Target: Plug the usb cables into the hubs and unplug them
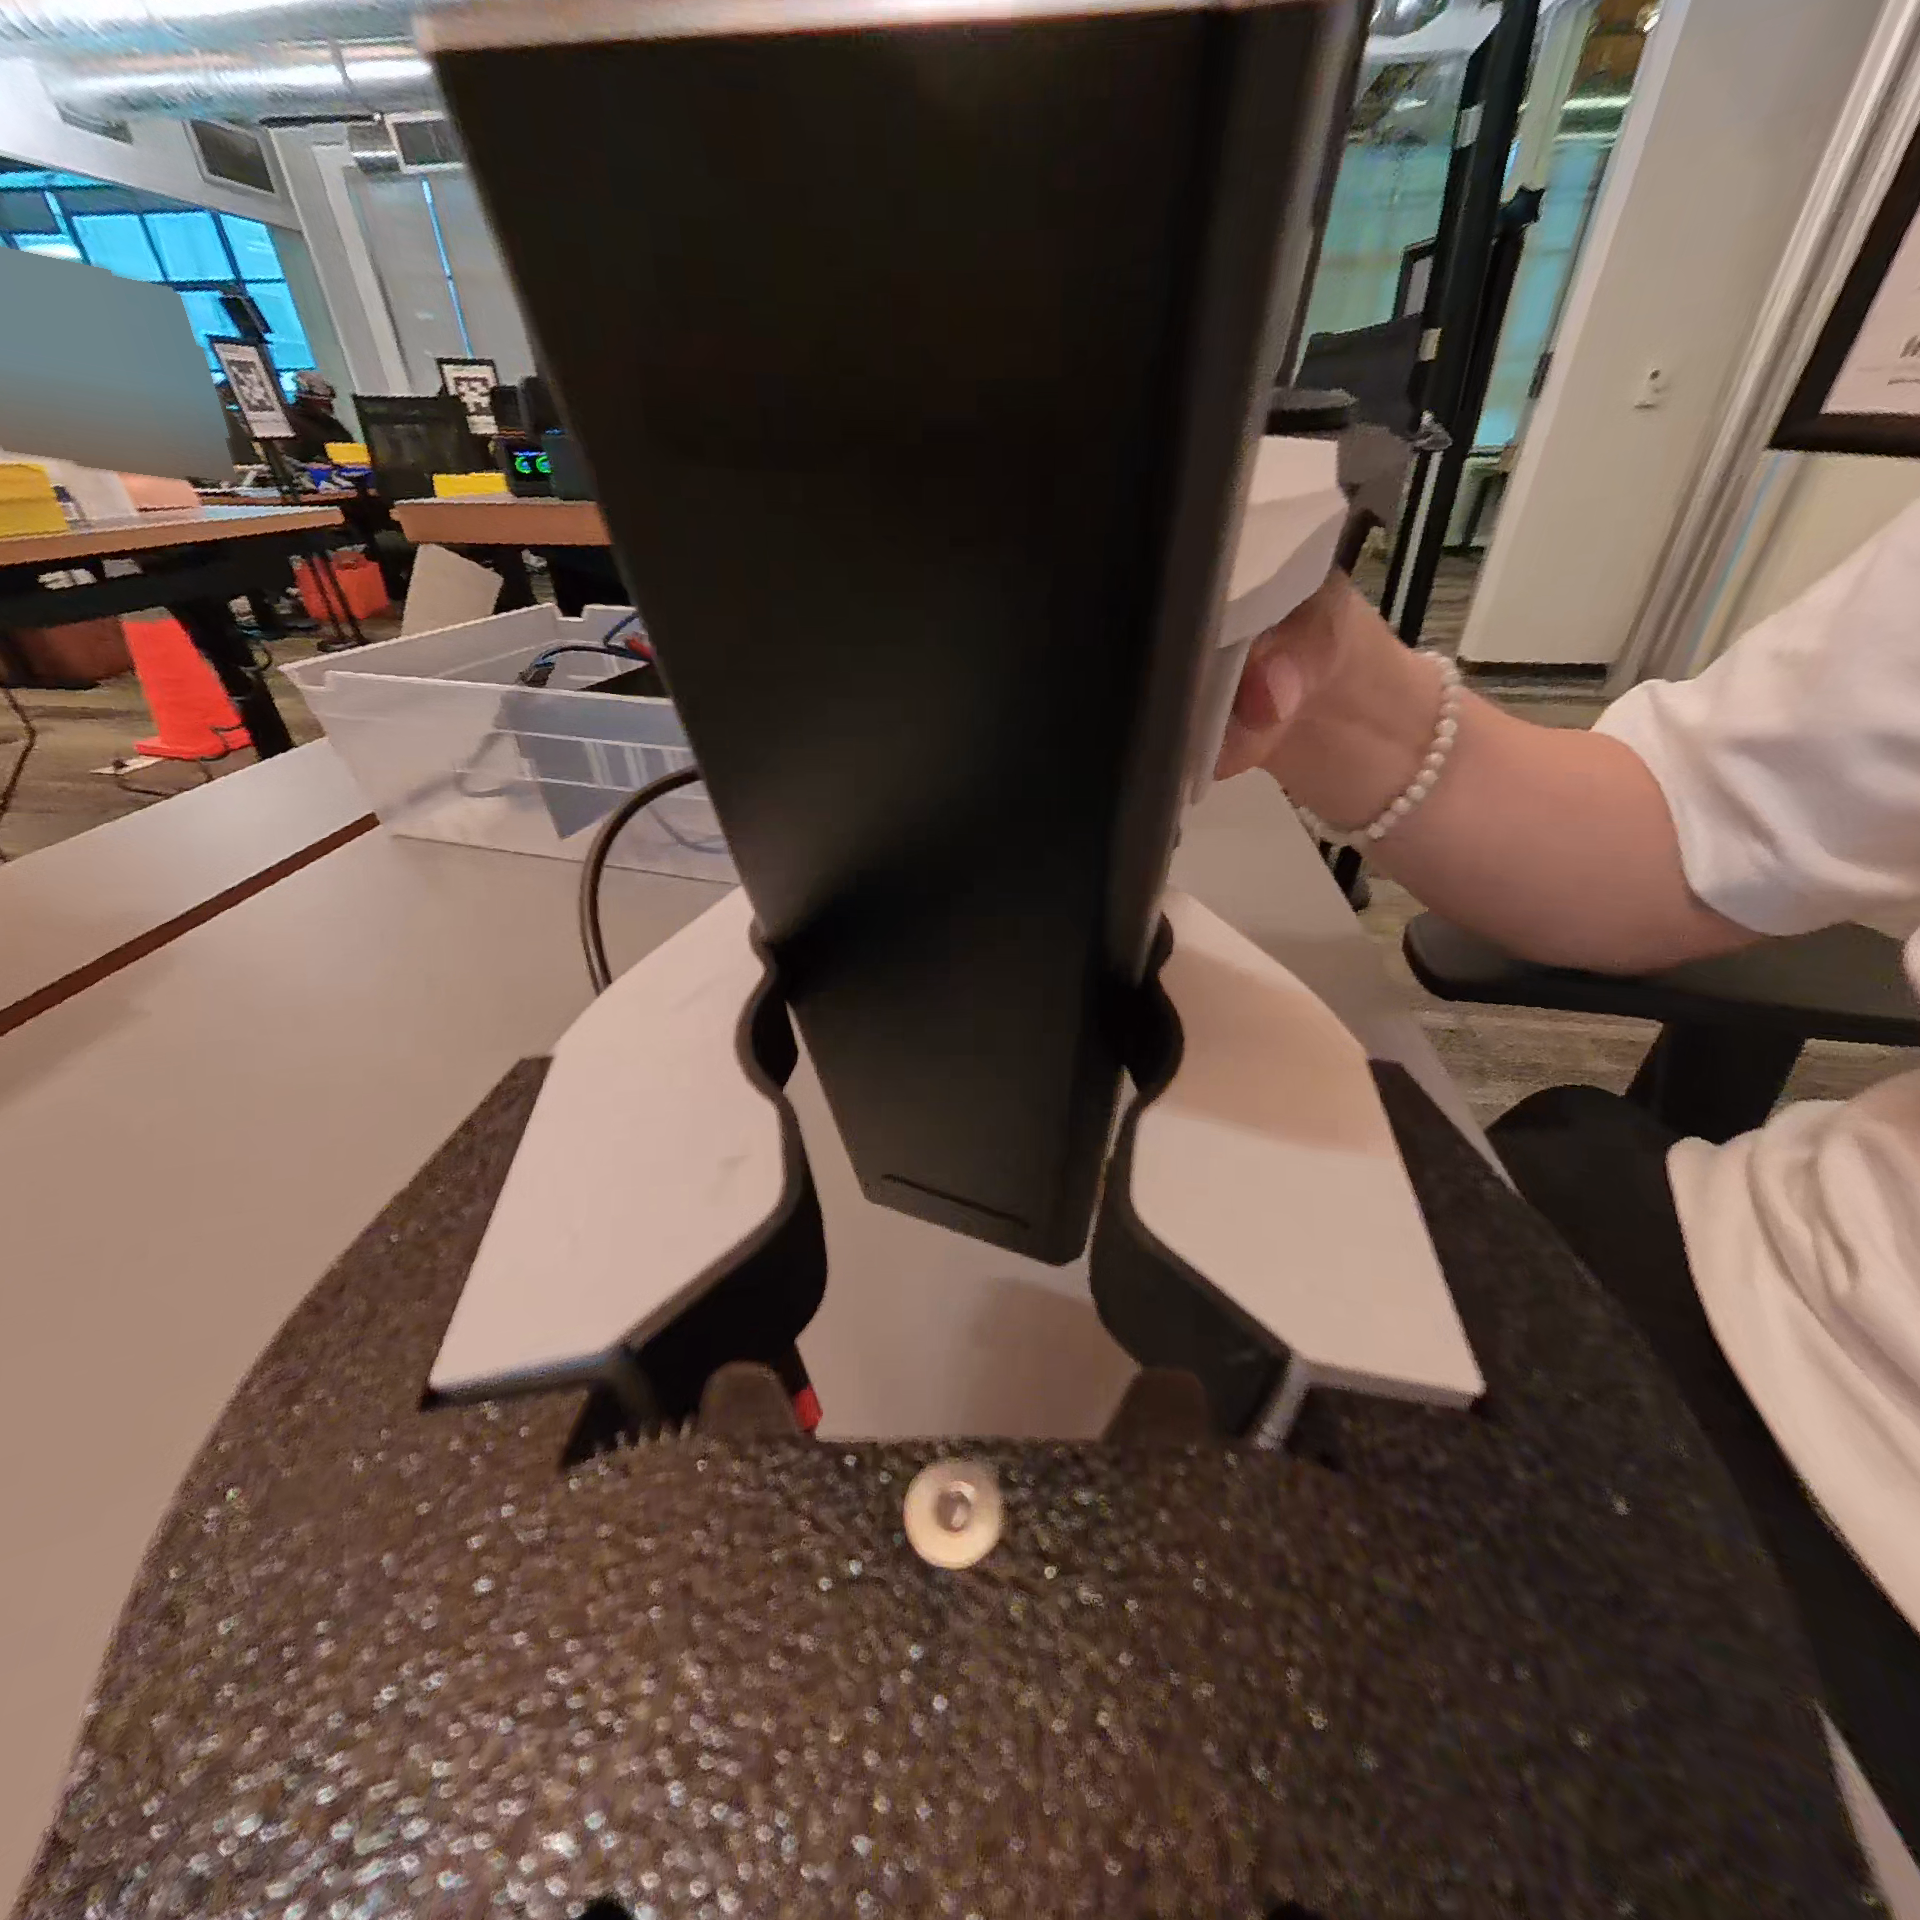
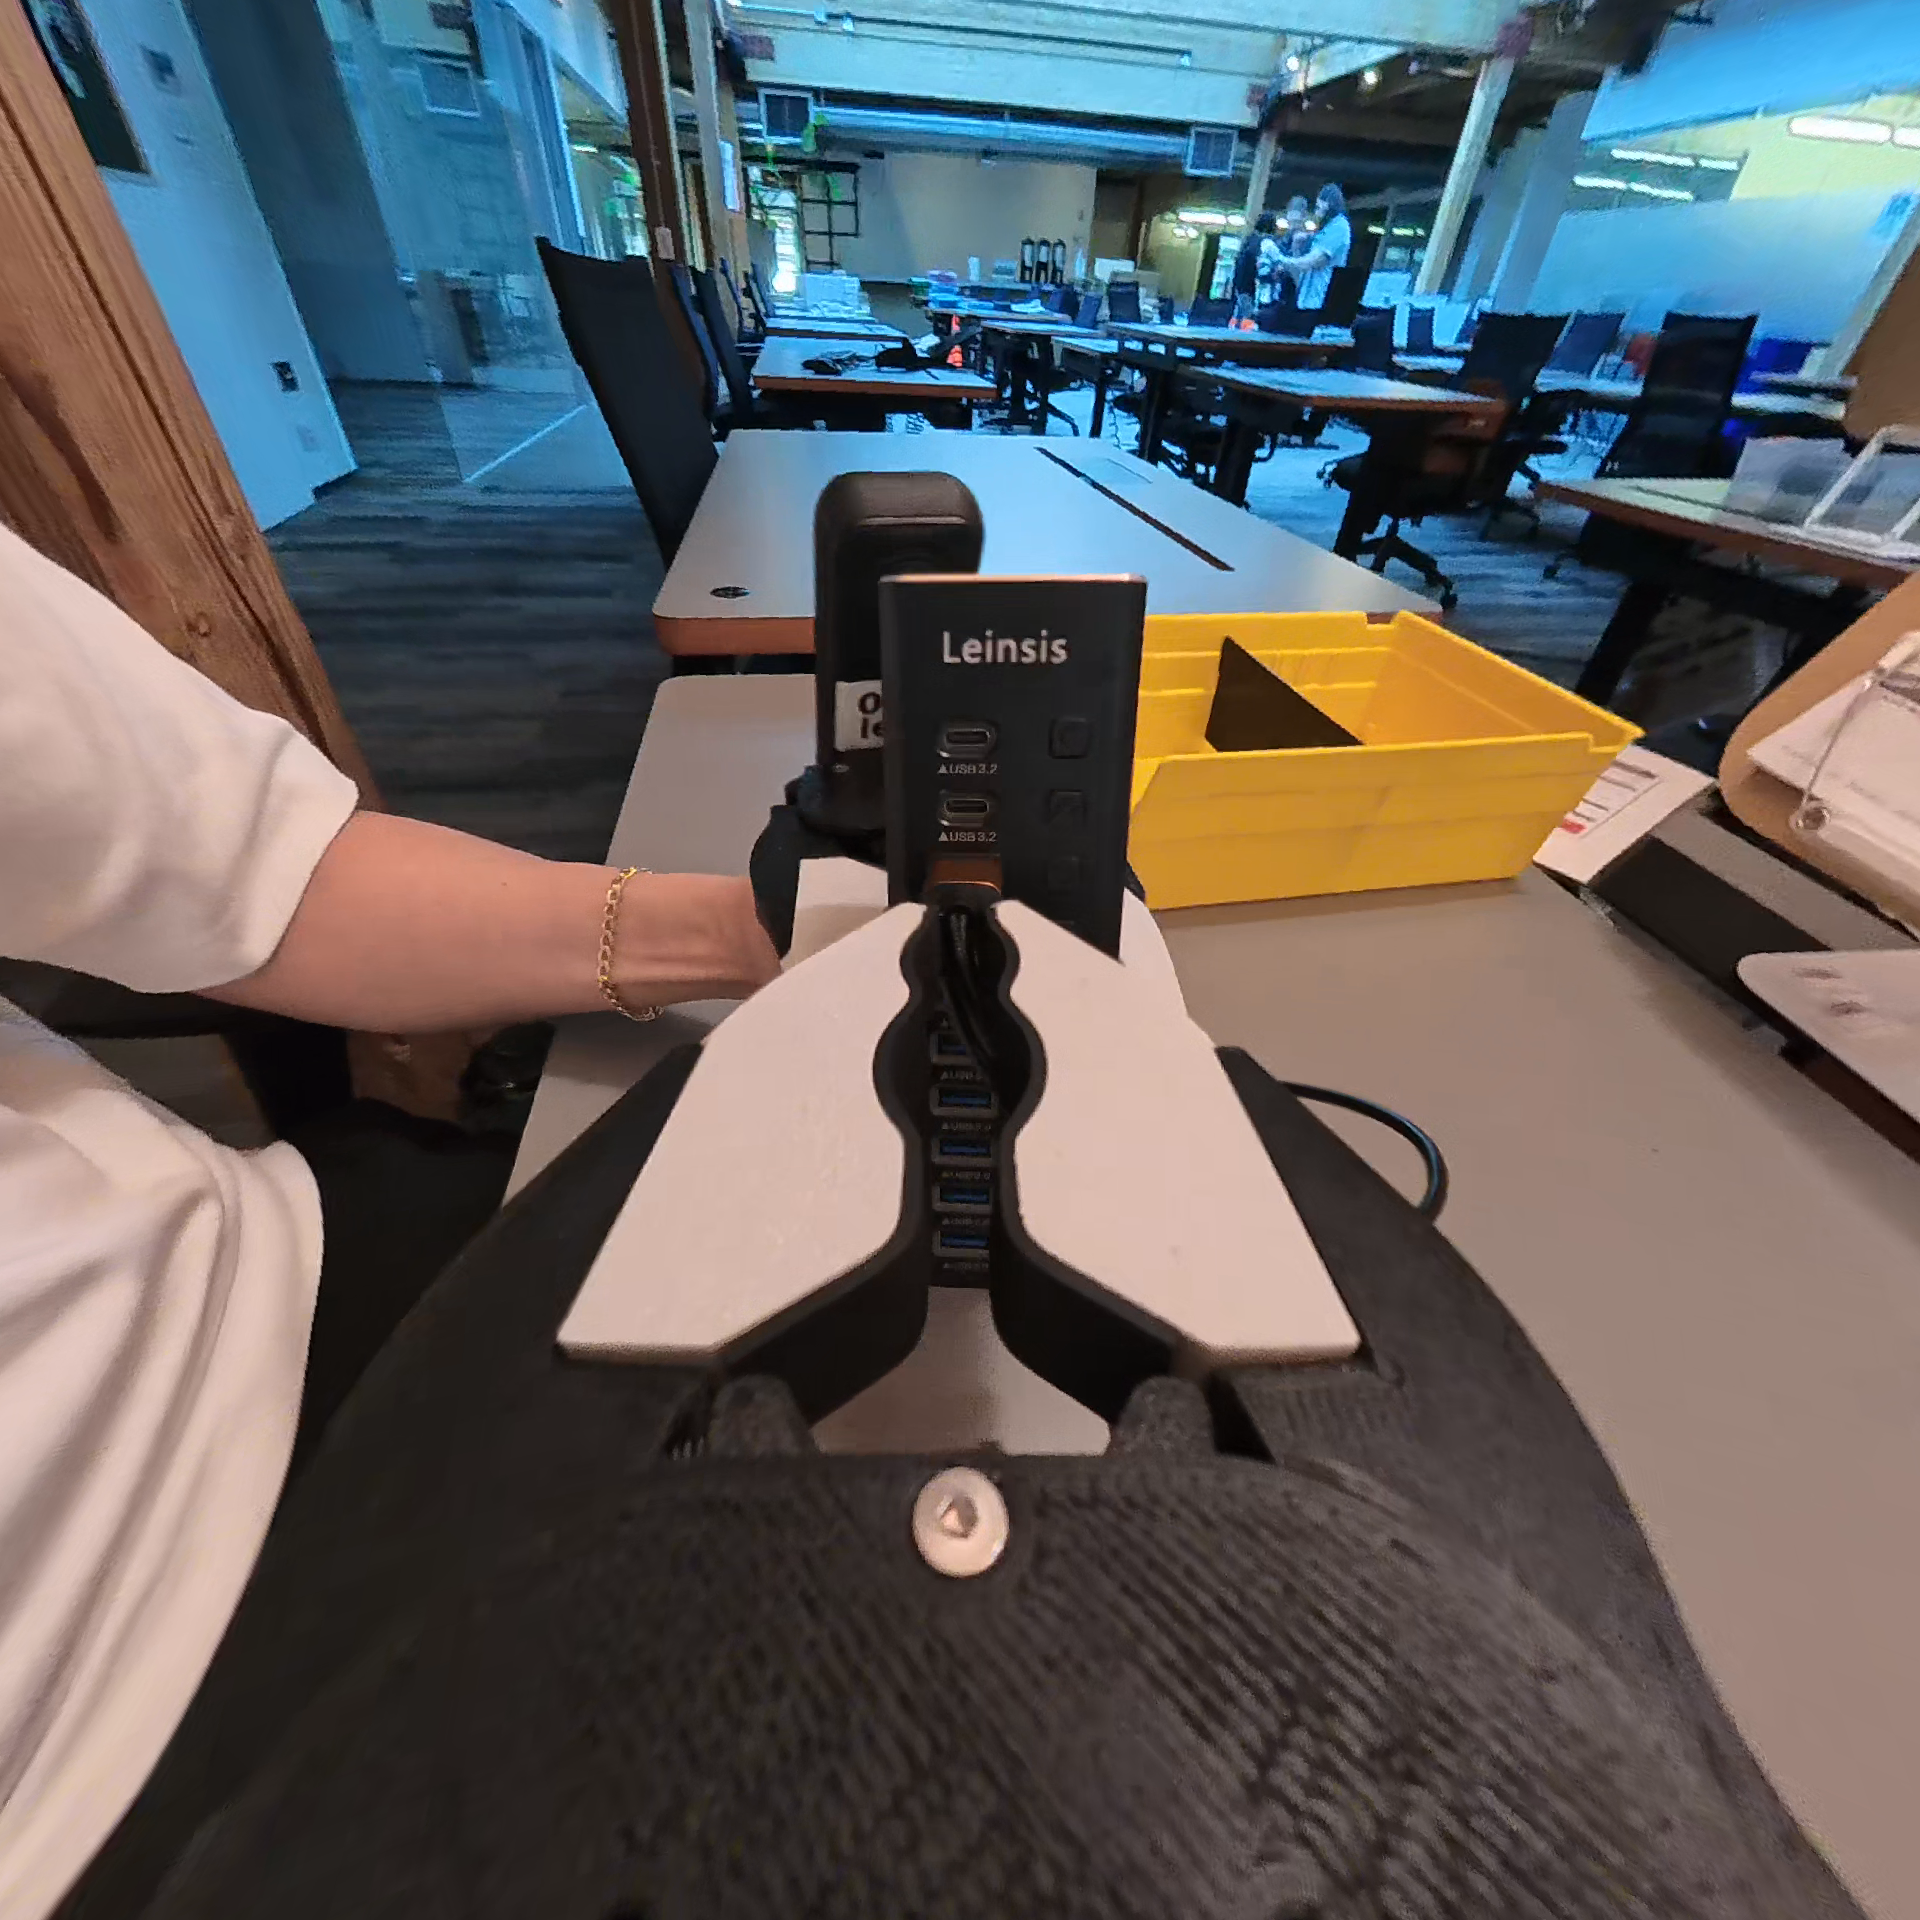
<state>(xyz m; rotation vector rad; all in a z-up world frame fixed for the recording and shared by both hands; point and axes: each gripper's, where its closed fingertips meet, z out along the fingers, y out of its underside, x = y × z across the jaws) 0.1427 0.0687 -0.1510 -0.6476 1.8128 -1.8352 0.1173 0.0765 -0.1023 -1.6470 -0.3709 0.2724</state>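
Hub (image 2: 1013, 748): black slab, stood upright over the grey table (image 2: 1455, 1091). In the left wrist view the hub (image 1: 894, 520) fills the middle, its plain back to the camera, its lower end clamped between the fingers of the left gripper (image 1: 951, 1023), jaws closed on its two edges. In the right wrist view its port face shows, with a column of ports running down behind the right gripper's fingers.

Cable (image 2: 966, 997): black, with a copper-coloured plug (image 2: 964, 875) at a port about midway down the hub; whether it is fully seated cannot be told. The right gripper (image 2: 961, 935) has its jaws closed on the cable just below the plug, the plug itself just clear of the fingertips. A loop of cable (image 2: 1403, 1132) lies on the table to the right.

Yellow bin (image 2: 1371, 769): beside the hub, on the table; holds a black triangular piece (image 2: 1273, 707).

Clear bin (image 1: 499, 727): beyond the hub in the left wrist view; holds blue cables, mostly hidden by the hub.

Hidden or unclear: lower ports are masked by the fingers; the hub's top is cut off in the left wrist view.
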